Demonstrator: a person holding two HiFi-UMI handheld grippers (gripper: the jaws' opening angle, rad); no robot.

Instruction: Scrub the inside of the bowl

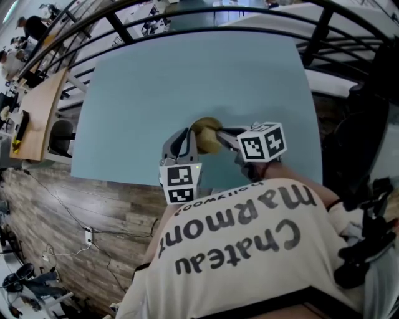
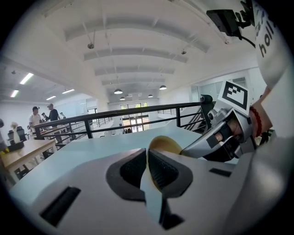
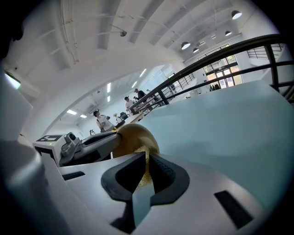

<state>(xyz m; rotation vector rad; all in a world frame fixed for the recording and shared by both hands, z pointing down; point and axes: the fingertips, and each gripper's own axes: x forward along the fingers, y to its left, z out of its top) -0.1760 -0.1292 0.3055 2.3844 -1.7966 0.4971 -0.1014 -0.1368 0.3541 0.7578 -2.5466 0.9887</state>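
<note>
Bowl gripped at its rim, scrubbing pad pressed to it, over a pale blue table

Two hand-held grippers meet at a small yellow-tan bowl [image 1: 206, 132] near the front edge of a pale blue table [image 1: 187, 81]. The left gripper [image 1: 194, 142] has its jaws almost together, pinching the bowl's thin rim, so the bowl stands tilted on edge. Whether it touches the tabletop cannot be told. The right gripper [image 1: 222, 133] comes in from the other side, its jaws closed on a coarse tan scrubbing pad [image 3: 144, 172] that lies against the bowl's curved wall.

From above, both grippers and the right one's marker cube [image 1: 262, 142] cover much of the bowl. The person's white printed shirt [image 1: 249, 249] fills the lower frame and hides the hands.

A black railing [image 1: 187, 15] curves around the table's far side. A dark wood-plank floor [image 1: 75, 212] with trailing cables lies to the left. Beyond it stands a wooden desk [image 1: 43, 112], with people [image 3: 102, 120] near it in the distance.
</note>
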